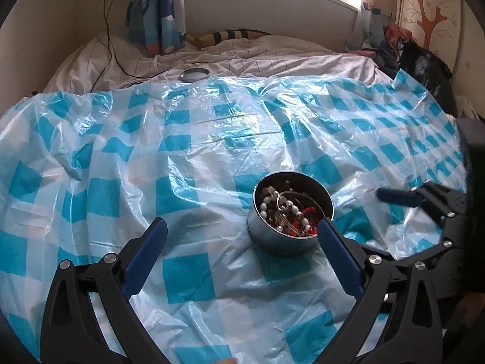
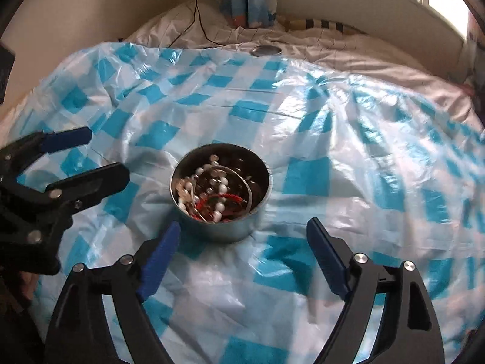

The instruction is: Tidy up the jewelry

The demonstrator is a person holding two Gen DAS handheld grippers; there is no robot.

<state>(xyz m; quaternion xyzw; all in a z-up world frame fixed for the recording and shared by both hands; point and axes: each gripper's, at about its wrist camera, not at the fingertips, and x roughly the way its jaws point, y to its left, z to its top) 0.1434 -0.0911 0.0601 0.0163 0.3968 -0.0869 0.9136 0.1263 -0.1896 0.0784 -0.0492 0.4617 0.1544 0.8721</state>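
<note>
The metal tin (image 2: pixel 220 194), packed with pearl beads and red bits of jewelry (image 2: pixel 212 195), is parked mid-sheet on the blue checked plastic cover (image 2: pixel 348 139), well off its edges. It's round, so no long axis to be lined up. The right gripper (image 2: pixel 242 239) is spread wide with nothing held, tin just ahead; the left gripper (image 1: pixel 242 236), equally spread and empty, is offset, its right finger by the rim. A lid (image 1: pixel 194 74) is left near the far edge.

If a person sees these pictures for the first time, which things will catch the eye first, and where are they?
The eye goes first to the round metal tin in the middle of the blue-and-white checked plastic sheet, full of white bead strings, a bangle and something red. Next are the two open grippers, the left gripper and the right gripper, both near the tin and holding nothing. Farther back, the lid lies on the white bedding.
</note>
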